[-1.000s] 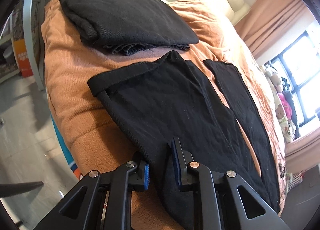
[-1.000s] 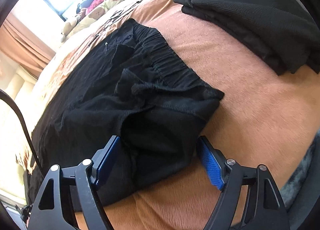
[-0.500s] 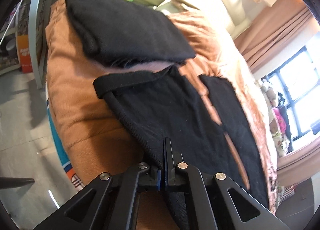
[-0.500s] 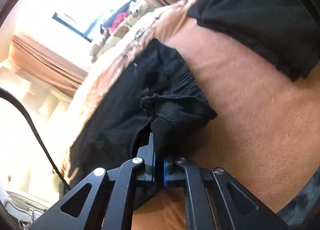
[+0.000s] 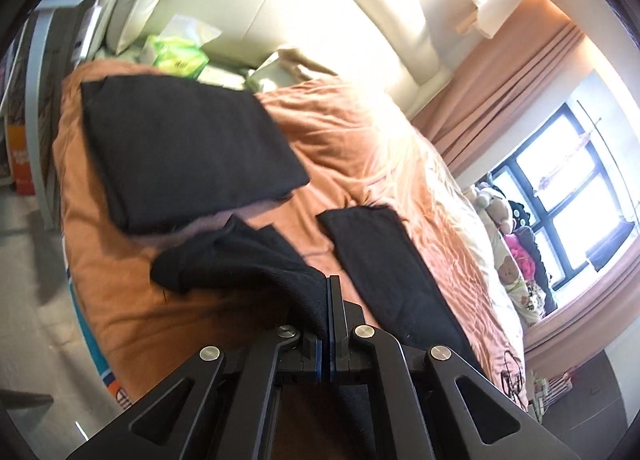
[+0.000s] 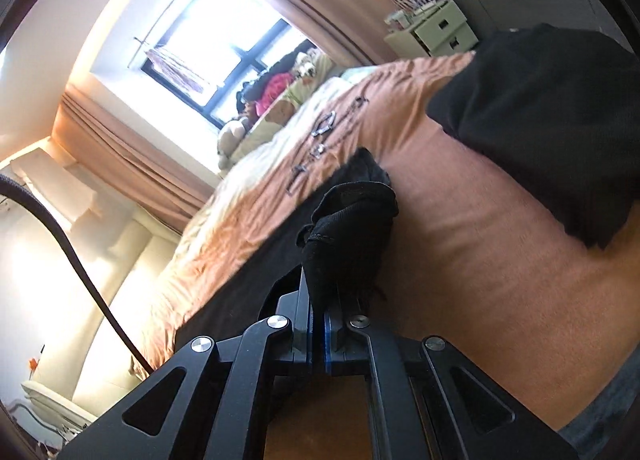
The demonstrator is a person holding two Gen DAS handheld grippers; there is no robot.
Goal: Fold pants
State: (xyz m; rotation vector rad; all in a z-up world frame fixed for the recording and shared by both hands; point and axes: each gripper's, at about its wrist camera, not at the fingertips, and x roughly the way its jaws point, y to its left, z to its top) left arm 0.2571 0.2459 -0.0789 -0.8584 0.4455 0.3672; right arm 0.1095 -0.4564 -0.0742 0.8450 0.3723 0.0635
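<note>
Black pants (image 5: 248, 264) lie on an orange bedcover (image 5: 360, 148). My left gripper (image 5: 329, 300) is shut on the near pant leg and holds it lifted, its hem end drooping to the left. The other leg (image 5: 384, 260) lies flat on the bed to the right. My right gripper (image 6: 318, 300) is shut on the bunched waist end of the pants (image 6: 352, 228) and holds it raised above the bedcover (image 6: 480, 260).
A folded stack of black clothes (image 5: 180, 148) lies at the far left of the bed; it also shows in the right wrist view (image 6: 552, 120). Green packets (image 5: 176, 56) sit by the headboard. Stuffed toys (image 5: 500, 212) line the window side. The bed's edge and floor (image 5: 32, 300) are left.
Both grippers went from open to shut on the pants, then lifted. The near leg and the waist end have risen off the bed and bunched up.
</note>
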